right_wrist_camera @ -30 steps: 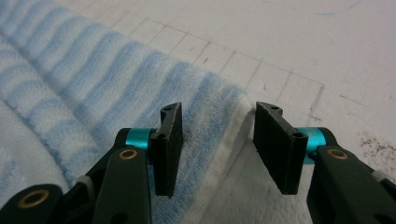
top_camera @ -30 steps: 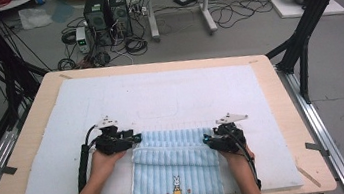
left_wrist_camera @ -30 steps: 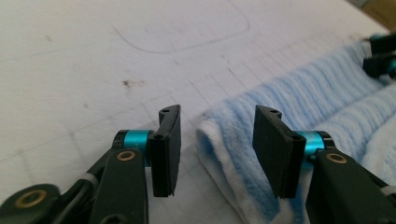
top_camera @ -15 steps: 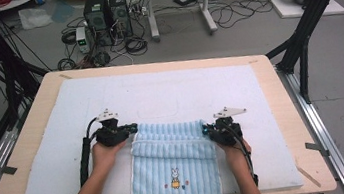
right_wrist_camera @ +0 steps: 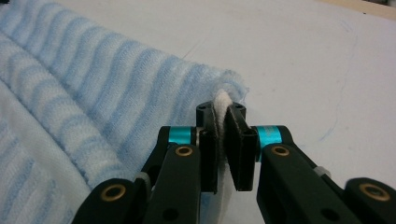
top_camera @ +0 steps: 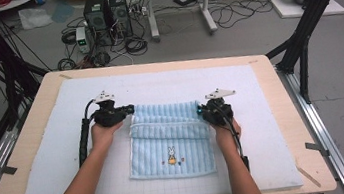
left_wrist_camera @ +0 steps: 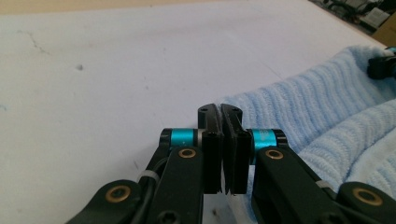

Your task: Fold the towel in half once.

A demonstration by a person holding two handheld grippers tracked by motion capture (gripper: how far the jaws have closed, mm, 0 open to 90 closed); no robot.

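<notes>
One camera sits high up on the person's side and looks forward and down. It is far off, so it sees the whole table (top_camera: pixel 283 112), the white mat (top_camera: pixel 168 85) and the floor behind.

One camera rides on the left gripper (left_wrist_camera: pixel 221 112). It is low and very close, and looks along the black jaws across the mat. The blue towel (left_wrist_camera: pixel 322 116) is on its right.

One camera rides on the right gripper (right_wrist_camera: pixel 221 109), just as low and close. The towel is on its left.

All three see the towel and the mat.
</notes>
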